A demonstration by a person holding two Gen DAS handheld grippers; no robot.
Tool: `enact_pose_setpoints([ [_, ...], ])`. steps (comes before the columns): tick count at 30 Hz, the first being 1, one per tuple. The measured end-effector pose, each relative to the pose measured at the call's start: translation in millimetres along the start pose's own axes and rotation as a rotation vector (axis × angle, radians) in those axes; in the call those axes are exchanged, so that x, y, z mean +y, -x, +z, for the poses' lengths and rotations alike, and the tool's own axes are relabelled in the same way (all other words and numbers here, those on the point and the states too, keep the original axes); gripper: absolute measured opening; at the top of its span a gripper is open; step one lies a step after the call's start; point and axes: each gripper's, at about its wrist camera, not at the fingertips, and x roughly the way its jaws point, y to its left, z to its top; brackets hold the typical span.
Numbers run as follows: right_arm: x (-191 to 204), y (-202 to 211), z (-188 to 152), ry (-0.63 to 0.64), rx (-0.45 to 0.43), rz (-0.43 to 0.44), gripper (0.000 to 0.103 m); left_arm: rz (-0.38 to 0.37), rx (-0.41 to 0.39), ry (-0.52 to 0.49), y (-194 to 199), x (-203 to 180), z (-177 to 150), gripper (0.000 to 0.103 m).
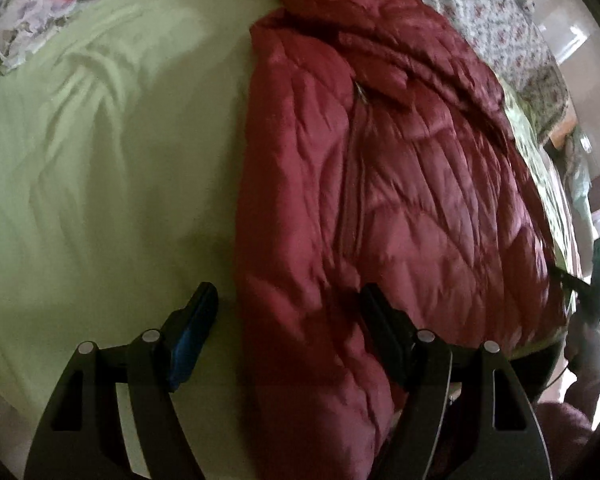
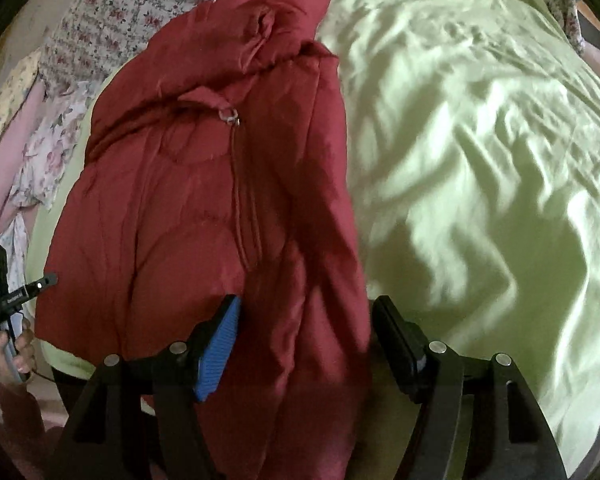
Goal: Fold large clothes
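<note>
Left gripper (image 1: pixel 288 312) tilted steeply down over the bed, fingers (image 1: pixel 198 320) spread wide, holding nothing. One finger over the bare green sheet (image 1: pixel 80 180) just beside the red jacket (image 1: pixel 380 184), the other over the jacket's lower edge; jacket fabric lying between them, not pinched.

Right gripper (image 2: pixel 304 320) likewise pitched steeply down, fingers (image 2: pixel 220 352) standing wide apart, nothing clamped. Blue-padded finger over the jacket (image 2: pixel 204 200) near its zip (image 2: pixel 242 208), black finger at the jacket's edge where the sheet (image 2: pixel 480 160) begins; a fold of the jacket between the two, loose. Contact between pads and fabric not clear enough to tell.

Jacket lying on the sheet, puffy and quilted, narrowed into a long bundle with the collar end away from both grippers and the hem end nearest them. Zip pull (image 2: pixel 230 116) showing just below the collar.

Beyond the jacket's collar end, flowered bedding (image 2: pixel 120 8) bunched along the head of the bed. Beside the jacket, past its far side in the left wrist view, the person's right hand (image 1: pixel 584 344) gripping a black handle; in the right wrist view, the person's left hand (image 2: pixel 14 352) on the other handle at the jacket's opposite side, dark red sleeve (image 2: pixel 20 408) below it.
</note>
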Motion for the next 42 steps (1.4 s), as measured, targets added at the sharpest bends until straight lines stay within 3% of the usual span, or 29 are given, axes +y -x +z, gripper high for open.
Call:
enact_pose_setpoints([
  [11,15.3,-2.9,-17.3,0.09,0.05,0.076,0.071,0.002,0.028,-0.106,-4.0,-18.3,-29.6,0.078],
  [15,16.1,-6.1,-18.4,0.09,0.056,0.105,0.067,-0.03,0.036,-0.139,-6.0,-26.6,-35.0,0.077],
  [16,15.4,-6.4,-18.1,0.092,0.054,0.112,0.064,-0.024,0.032,-0.157,-7.3,-30.8,-36.8,0.074],
  [18,12.4,-5.9,-20.5,0.087,0.045,0.137,0.046,-0.032,0.029,-0.183,-8.8,-36.5,-39.1,0.052],
  [20,8.6,-3.8,-22.4,0.069,0.026,0.173,0.036,-0.044,0.017,-0.184,-7.3,-38.0,-37.6,0.037],
  [24,7.0,2.6,-21.1,0.054,-0.022,0.23,0.023,-0.073,-0.027,-0.162,3.3,-38.2,-27.9,0.021],
  [35,25.0,51.7,10.2,0.11,-0.254,0.274,0.019,-0.132,-0.264,-0.182,80.9,-46.6,5.6,0.017],
  [42,23.9,72.0,41.2,0.065,-0.386,0.323,0.019,-0.184,-0.403,-0.113,106.2,-47.3,43.2,0.017],
])
